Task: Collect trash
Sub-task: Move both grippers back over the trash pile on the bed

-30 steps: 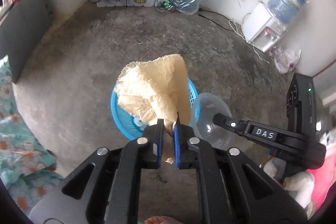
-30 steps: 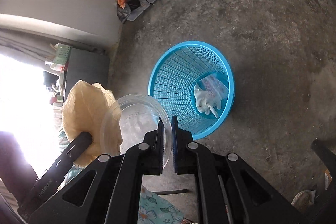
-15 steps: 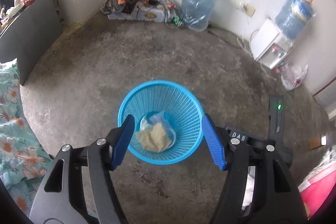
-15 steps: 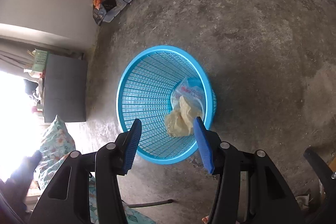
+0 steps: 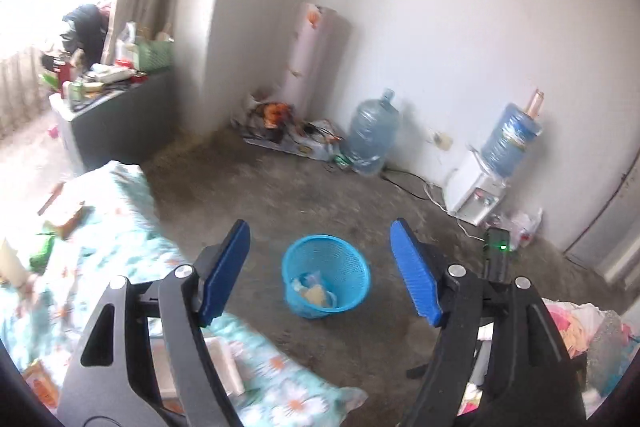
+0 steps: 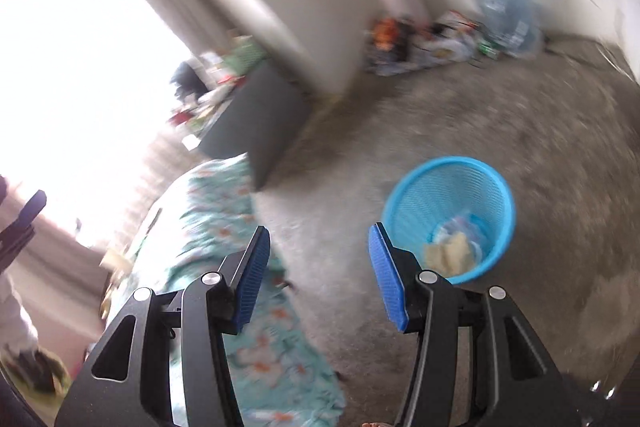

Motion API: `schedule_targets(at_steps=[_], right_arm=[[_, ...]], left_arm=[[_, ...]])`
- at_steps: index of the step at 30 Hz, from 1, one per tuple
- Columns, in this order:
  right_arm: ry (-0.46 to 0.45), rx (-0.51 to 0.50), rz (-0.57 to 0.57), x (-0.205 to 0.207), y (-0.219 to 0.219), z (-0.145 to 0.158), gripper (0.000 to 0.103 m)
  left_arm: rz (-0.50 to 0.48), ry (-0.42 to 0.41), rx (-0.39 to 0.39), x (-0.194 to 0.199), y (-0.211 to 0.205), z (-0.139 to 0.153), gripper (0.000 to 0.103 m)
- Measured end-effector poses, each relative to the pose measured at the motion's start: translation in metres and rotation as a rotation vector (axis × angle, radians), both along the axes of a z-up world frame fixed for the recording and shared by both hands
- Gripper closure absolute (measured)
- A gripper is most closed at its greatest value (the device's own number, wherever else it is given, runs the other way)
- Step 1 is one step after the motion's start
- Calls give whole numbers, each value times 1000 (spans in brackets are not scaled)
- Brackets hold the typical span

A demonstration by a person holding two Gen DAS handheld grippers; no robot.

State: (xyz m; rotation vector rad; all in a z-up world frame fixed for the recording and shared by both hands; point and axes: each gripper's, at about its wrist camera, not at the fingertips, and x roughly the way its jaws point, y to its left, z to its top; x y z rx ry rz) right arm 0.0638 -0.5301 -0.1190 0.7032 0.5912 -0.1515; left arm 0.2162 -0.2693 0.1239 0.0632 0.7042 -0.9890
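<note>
Two black handheld claws with blue ribbed pads look down into a room with a rough grey concrete floor (image 5: pixel 248 187).

The left claw (image 5: pixel 320 269) is spread wide and empty; its jaws have just been opening, with nothing between them. Framed in that gap, well beyond and below the pads, stands a round sky-blue plastic mesh basket (image 5: pixel 347 259). At its bottom lie a crumpled tan paper wad (image 5: pixel 314 294) and a clear thin plastic wrapper (image 5: pixel 301 282), touching each other.

The right claw (image 6: pixel 318 271) is also parted and empty, having opened moments ago. From it, the basket (image 6: pixel 440 187) sits just past the right-hand pad (image 6: pixel 387 277), lower on the floor.

To the left of both claws spreads a teal bed sheet printed with white and orange flowers (image 5: pixel 132 251), carrying a few small scraps (image 5: pixel 66 223), blurred, probably the next litter.

Judging by look, such scraps are light, soft and crushable; thin film may slip. A pinch across a raised fold or bunched middle should hold better than a flat edge. The basket itself seems light and could tip if knocked.
</note>
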Motion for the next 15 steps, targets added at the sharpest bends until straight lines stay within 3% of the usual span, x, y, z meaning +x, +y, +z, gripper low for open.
schedule_targets(at_steps=[4, 8, 12, 15], right_arm=[[-50, 2, 209, 12, 57, 29, 51], [-64, 29, 408, 20, 118, 41, 51], [-49, 60, 576, 23, 180, 41, 51], [-23, -25, 663, 16, 235, 37, 51]], left_arm=[[177, -60, 20, -20, 124, 17, 32], [337, -37, 41, -46, 227, 3, 32], [448, -20, 25, -76, 298, -19, 32], [506, 20, 9, -89, 333, -38, 32]])
